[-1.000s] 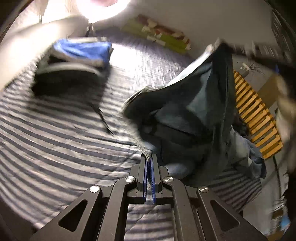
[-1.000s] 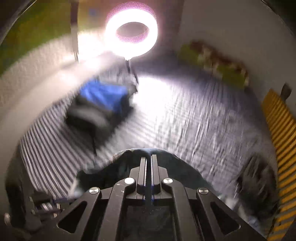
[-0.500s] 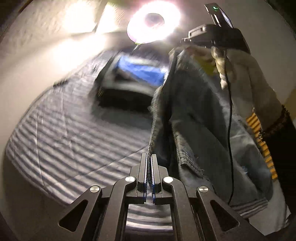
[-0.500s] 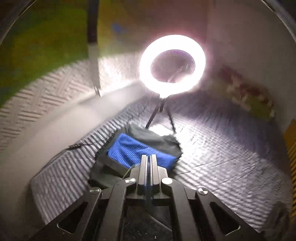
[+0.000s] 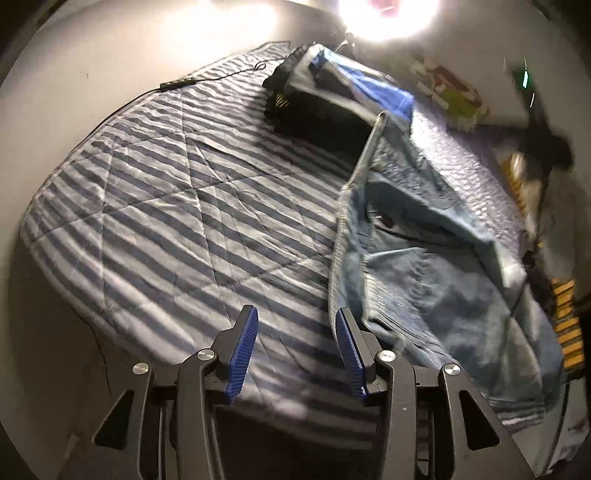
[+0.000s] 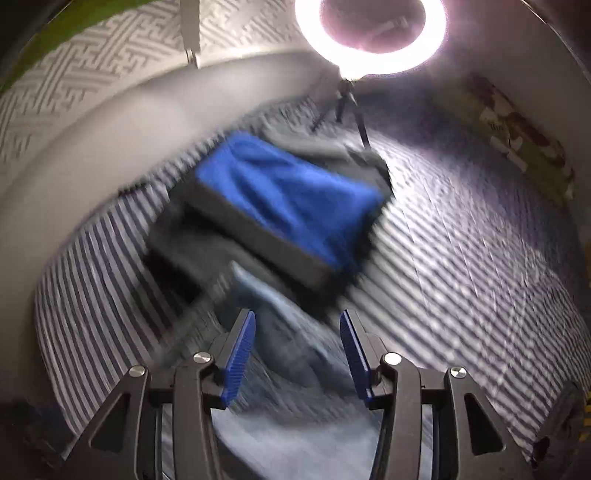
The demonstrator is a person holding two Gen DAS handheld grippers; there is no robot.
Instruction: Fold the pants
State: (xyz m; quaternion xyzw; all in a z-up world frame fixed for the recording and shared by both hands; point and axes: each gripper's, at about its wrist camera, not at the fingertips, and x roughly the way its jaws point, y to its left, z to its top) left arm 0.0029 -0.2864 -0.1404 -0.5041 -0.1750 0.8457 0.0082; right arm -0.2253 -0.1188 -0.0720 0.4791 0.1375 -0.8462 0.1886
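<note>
Light blue denim pants point(image 5: 432, 258) lie rumpled on the striped bedspread point(image 5: 177, 206), to the right of my left gripper point(image 5: 295, 349). Its jaws are opening; only striped cover shows between the blue pads, and the pants' edge runs just past the right fingertip. In the right wrist view my right gripper point(image 6: 297, 350) hovers over the blurred pants point(image 6: 288, 343), which lie below and between its opening jaws, free of the pads. The right gripper shows as a dark blur point(image 5: 539, 136) at the upper right of the left wrist view.
A pile of folded clothes, blue on top of dark ones point(image 6: 288, 206), lies at the head of the bed point(image 5: 332, 96). A ring light point(image 6: 373, 33) on a tripod stands behind it. A cable with a controller point(image 5: 177, 83) runs along the bed's far edge. Yellow slats point(image 5: 565, 321) show at the right.
Both grippers were shut on the pants and held them up; now both have spread their jaws and the pants have dropped onto the bed. Both hands have come down toward the cover.
</note>
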